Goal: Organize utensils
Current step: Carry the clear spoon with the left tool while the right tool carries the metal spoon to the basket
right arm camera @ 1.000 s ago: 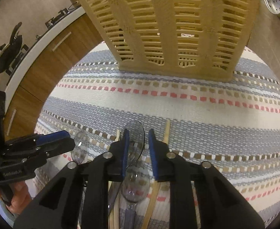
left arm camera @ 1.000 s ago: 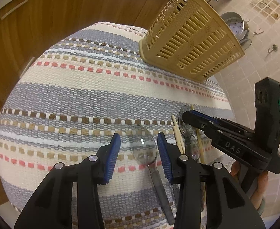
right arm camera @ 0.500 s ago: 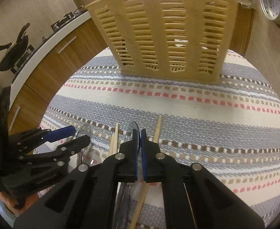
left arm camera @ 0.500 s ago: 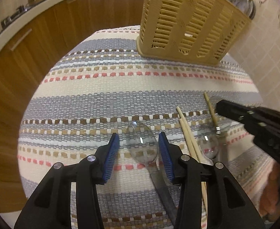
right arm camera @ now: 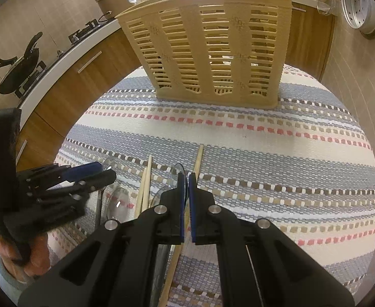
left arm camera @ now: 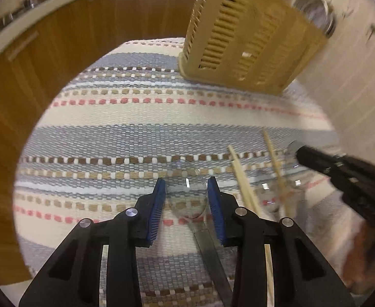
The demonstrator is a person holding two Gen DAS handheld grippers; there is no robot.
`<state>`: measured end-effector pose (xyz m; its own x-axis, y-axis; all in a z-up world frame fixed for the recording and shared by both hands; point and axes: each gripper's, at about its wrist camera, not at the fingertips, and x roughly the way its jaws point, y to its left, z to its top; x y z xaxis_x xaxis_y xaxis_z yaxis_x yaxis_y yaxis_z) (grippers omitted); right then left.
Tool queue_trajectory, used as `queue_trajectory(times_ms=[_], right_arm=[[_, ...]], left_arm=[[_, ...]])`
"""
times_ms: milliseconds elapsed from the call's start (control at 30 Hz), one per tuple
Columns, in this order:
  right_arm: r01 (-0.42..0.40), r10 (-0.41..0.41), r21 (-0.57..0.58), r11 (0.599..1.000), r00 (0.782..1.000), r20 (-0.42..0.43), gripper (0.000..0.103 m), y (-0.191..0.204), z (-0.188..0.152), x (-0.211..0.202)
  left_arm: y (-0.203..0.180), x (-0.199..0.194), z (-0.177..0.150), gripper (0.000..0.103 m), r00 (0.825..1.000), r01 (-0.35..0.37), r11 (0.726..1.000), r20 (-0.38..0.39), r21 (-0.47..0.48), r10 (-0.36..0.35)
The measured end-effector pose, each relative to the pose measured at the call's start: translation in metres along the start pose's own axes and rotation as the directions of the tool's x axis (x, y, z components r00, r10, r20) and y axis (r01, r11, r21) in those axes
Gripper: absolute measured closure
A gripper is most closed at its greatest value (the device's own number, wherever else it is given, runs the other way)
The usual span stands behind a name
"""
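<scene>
Clear plastic spoons and wooden chopsticks [right arm camera: 144,184] lie on a striped woven mat. My right gripper [right arm camera: 185,179] is shut on the bowl of one clear spoon [right arm camera: 178,171], holding it on edge just above the mat. My left gripper [left arm camera: 187,188] is open around the bowl of another clear spoon [left arm camera: 187,199] that lies flat; its jaws stand on either side, apart from it. The left gripper also shows at the left of the right wrist view [right arm camera: 103,174]. A beige slotted utensil basket [right arm camera: 213,51] stands upright at the far side of the mat.
More chopsticks [left arm camera: 243,181] and a spoon [right arm camera: 118,202] lie between the two grippers. The mat [right arm camera: 276,153] covers a small table; wooden cabinets [left arm camera: 46,64] lie beyond its left edge and a tiled wall [left arm camera: 353,71] on the right.
My right gripper closed on the clear spoon's bowl and lifted it on edge. My left gripper's jaws narrowed around its spoon and the view swung toward the basket.
</scene>
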<state>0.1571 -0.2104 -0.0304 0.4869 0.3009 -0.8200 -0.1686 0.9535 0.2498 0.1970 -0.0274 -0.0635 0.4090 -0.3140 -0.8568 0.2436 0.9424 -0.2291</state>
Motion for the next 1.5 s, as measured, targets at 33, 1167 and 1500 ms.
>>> queue_trajectory(times_ms=[33,1167,1500], right_arm=[[0.0,0.0,0.0,1.0,1.0,0.002,0.101,0.001,0.0,0.0],[0.112,-0.093,-0.032,0.993,0.929,0.358,0.101,0.023,-0.002,-0.119],[0.236,-0.194,0.011,0.972,0.77,0.608,0.101,0.021,0.034,-0.172]], left_arm=[[0.004,-0.004,0.0,0.071,1.0,0.021,1.0,0.01,-0.005,-0.021],[-0.035,-0.138,-0.007,0.103,0.866,-0.011,0.976,0.49,0.217,-0.099],[-0.044,-0.18,0.037,0.103,0.736,-0.064,0.975,0.67,0.211,-0.097]])
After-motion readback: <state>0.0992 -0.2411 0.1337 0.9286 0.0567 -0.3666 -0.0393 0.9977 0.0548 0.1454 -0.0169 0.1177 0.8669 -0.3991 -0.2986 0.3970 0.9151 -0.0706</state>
